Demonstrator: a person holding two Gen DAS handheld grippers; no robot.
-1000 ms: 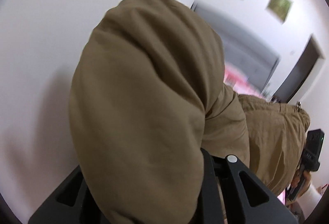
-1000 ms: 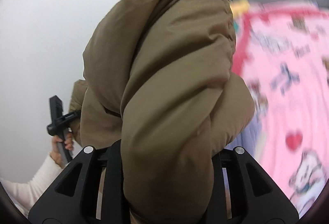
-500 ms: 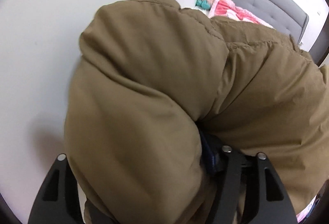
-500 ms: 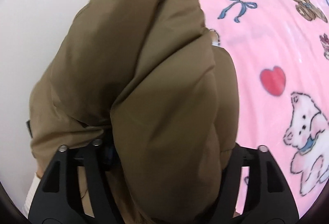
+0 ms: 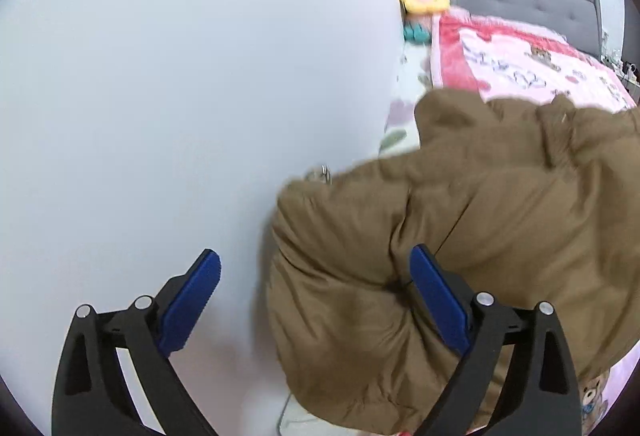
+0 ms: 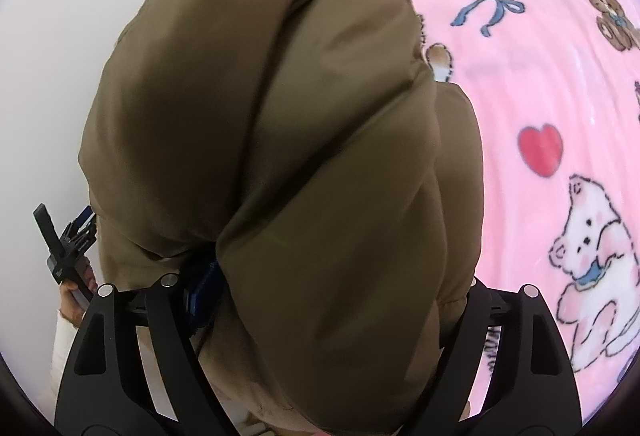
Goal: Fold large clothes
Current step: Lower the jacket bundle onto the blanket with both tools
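White wall fills the left. Nearest, the left claw is opening, released, the brown padded jacket against only its right pad. The right claw is opening, jacket bulging between. Beyond lies the pink blanket on the bed.

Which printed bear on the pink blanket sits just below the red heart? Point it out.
The big white bear with the blue neckerchief, directly under the red heart. The brown bear lies higher up, beside the blue bow.
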